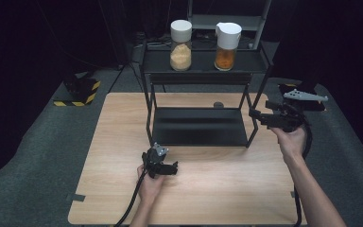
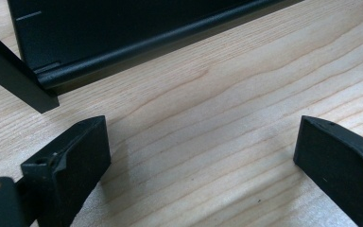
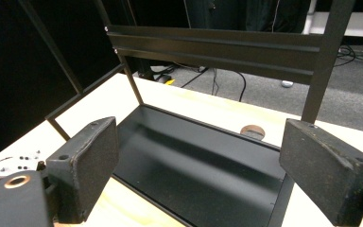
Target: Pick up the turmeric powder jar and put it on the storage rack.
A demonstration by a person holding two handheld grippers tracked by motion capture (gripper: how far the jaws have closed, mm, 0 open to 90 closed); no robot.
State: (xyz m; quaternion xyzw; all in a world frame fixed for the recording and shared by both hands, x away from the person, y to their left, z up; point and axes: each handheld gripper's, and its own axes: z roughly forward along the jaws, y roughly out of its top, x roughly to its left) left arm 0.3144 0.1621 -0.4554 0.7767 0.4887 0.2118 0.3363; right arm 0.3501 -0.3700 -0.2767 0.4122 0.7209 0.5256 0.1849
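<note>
High view first: a black two-tier metal rack is seen standing toward the far side of the pale wooden counter, and everything else is placed against it. On the rack's top shelf two clear jars are set side by side and apart, a white-lidded jar of pale grains toward the left and a white-capped jar of orange contents toward the right; they are probably parked up there to be brought down. The rack's lower tray is left bare, likely as the landing spot.

The left tongs are held low over the counter just in front of the rack's front left leg, jaws spread wide with nothing between them; in the left gripper view only wood grain is seen between the pads. They look parked out of the way.

The right tongs are held at the rack's right end, pointed inward across the lower tray. In the right gripper view the jaws are well apart and empty, the tray framed between them, so an approach toward the rack is judged to be under way, with no jar yet gripped.
</note>
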